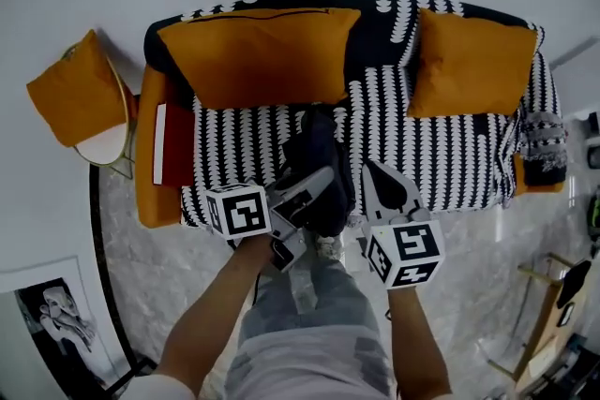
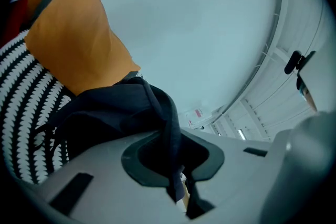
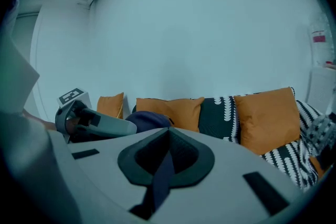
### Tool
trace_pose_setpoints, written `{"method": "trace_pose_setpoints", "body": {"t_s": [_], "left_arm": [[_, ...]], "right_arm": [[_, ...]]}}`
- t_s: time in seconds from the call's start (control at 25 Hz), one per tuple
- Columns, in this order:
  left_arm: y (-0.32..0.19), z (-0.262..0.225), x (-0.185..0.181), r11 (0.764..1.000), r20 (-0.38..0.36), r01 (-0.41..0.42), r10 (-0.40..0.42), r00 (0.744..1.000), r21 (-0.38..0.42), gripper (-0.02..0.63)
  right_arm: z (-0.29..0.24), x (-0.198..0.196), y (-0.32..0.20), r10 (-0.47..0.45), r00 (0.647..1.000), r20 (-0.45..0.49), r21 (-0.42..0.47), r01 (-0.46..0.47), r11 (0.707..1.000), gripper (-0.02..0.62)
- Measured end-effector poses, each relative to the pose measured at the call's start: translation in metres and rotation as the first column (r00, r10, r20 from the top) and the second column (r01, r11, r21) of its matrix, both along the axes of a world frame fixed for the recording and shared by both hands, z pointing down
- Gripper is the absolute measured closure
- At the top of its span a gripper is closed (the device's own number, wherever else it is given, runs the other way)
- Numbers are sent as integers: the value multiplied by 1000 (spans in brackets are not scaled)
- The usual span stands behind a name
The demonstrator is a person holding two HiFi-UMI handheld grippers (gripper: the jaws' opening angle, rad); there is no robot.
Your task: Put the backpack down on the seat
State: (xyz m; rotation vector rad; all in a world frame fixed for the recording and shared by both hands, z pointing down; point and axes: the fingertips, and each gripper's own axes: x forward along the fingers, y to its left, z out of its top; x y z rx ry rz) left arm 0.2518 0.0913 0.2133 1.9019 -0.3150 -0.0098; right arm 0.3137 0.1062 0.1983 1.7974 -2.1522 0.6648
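Observation:
A dark backpack hangs at the front edge of the black-and-white patterned sofa seat, in the middle. My left gripper comes in from the lower left and is shut on one of its dark straps. The bag's body bulges just beyond those jaws. My right gripper is to the right of the bag, shut on a dark blue strap. In the right gripper view the backpack shows as a rounded hump beside the left gripper.
A long orange cushion and a square one lean on the sofa back. A red item lies by the orange left armrest. A side chair with an orange cushion stands left. A framed picture lies on the floor.

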Motion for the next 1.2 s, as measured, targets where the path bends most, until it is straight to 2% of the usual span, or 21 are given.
{"method": "trace_pose_setpoints", "body": {"t_s": [0.32, 0.6, 0.84, 1.2], "left_arm": [[-21, 22, 18, 993, -18, -119, 119, 993, -4, 555], [-36, 55, 14, 982, 16, -188, 188, 982, 2, 555], [-47, 70, -7, 982, -13, -187, 187, 982, -3, 555], [-65, 87, -57, 987, 18, -160, 160, 987, 3, 555]], "right_arm": [[17, -5, -21, 75, 997, -28, 2, -75, 997, 594], [36, -17, -40, 103, 994, -20, 7, -103, 995, 594], [59, -30, -46, 104, 995, 12, -22, -103, 994, 594], [86, -77, -57, 60, 998, 34, -57, -58, 997, 594]]}}
